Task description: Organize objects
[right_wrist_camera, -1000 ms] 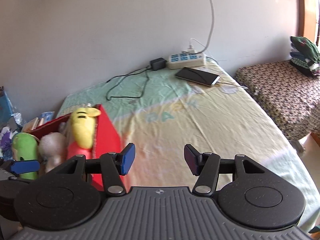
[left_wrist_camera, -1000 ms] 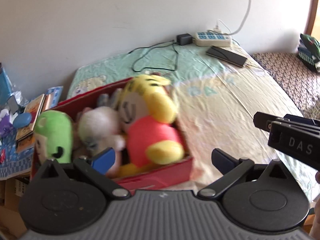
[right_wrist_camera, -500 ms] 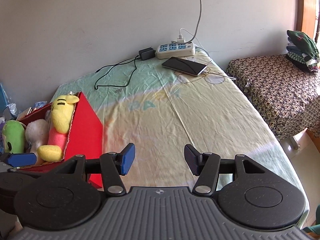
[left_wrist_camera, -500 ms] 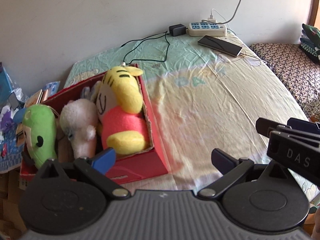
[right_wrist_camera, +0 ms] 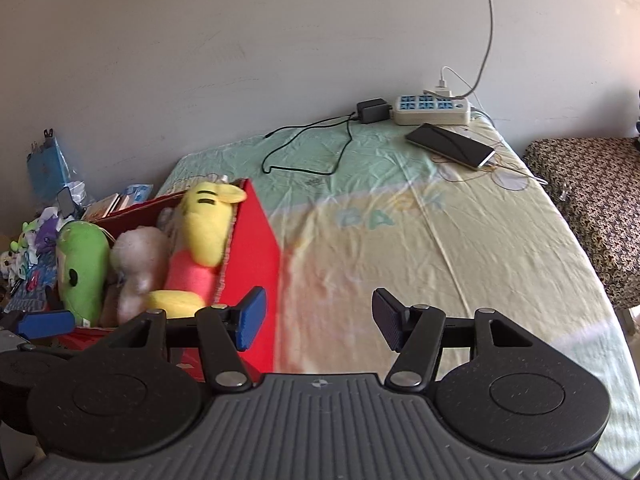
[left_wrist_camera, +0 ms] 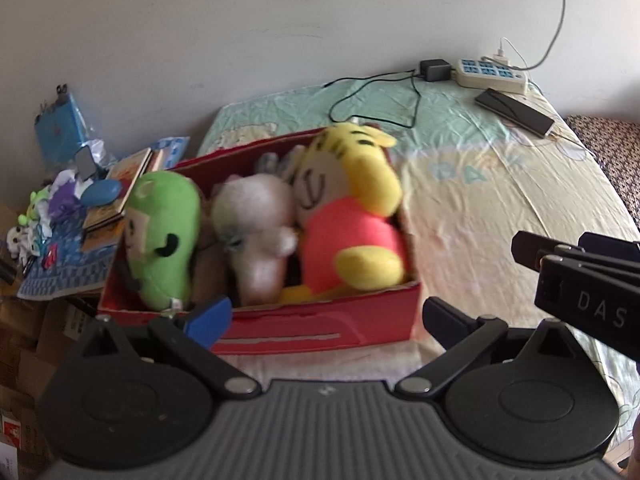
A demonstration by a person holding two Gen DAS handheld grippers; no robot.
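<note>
Three plush toys already packed upright in the red box (left_wrist_camera: pixel 320 322) at the bed's (right_wrist_camera: pixel 460 248) left edge: green plush (left_wrist_camera: pixel 162 236), white plush (left_wrist_camera: pixel 256 240), yellow-and-pink plush (left_wrist_camera: pixel 348 216). Left gripper (left_wrist_camera: pixel 324 318) and right gripper (right_wrist_camera: pixel 318 316) both spread wide, empty. Probably near done; charger cable (right_wrist_camera: pixel 308 148) and phone (right_wrist_camera: pixel 450 145) loose at the far edge.

The grey plush (left_wrist_camera: pixel 276 162) lies mostly hidden behind the white plush (left_wrist_camera: pixel 256 240) and yellow plush (left_wrist_camera: pixel 348 208); the patterned bedding (left_wrist_camera: pixel 616 160) is cut off at the edge.
</note>
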